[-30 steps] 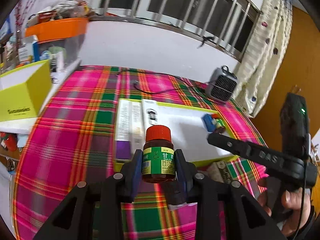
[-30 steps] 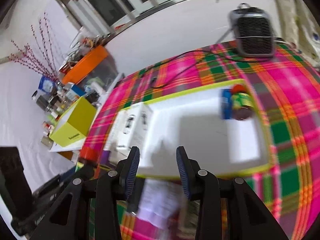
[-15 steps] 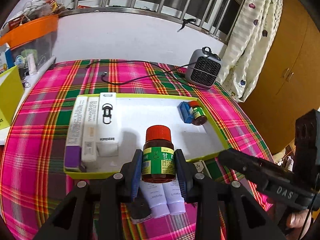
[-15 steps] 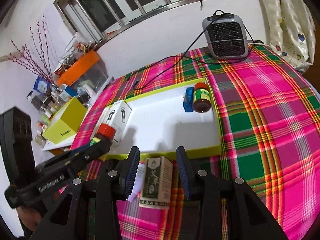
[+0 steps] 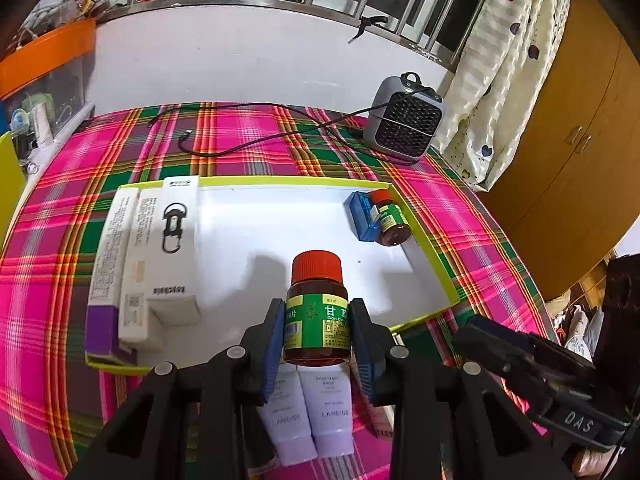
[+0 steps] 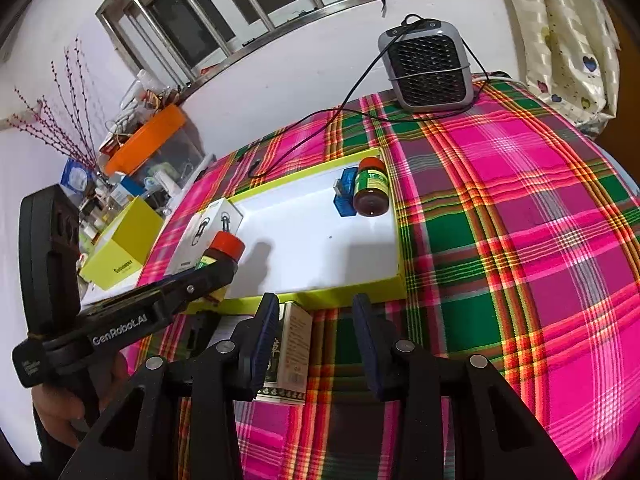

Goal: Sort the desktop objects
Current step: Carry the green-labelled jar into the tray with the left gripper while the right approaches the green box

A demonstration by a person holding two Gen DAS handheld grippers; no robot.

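My left gripper (image 5: 317, 330) is shut on a brown bottle (image 5: 317, 308) with a red cap and green label, held upright above the near edge of the white tray (image 5: 280, 216) with a lime rim. The same bottle (image 6: 222, 248) shows in the right wrist view. Inside the tray lie several white boxes (image 5: 160, 248) at the left, and a blue box (image 5: 362, 216) beside a second brown bottle (image 5: 390, 220) at the right. My right gripper (image 6: 314, 344) is open, low over the cloth, next to a small carton (image 6: 290, 354).
Two white tubes (image 5: 308, 412) lie on the plaid cloth under my left gripper. A grey fan heater (image 5: 404, 120) with a black cable (image 5: 256, 140) stands at the back. A yellow box (image 6: 122, 246) and an orange-lidded bin (image 6: 148, 136) sit off the left edge.
My left gripper has carried the bottle rightward and forward toward the tray. My right gripper has pulled back and lowered near the carton, and stays open.
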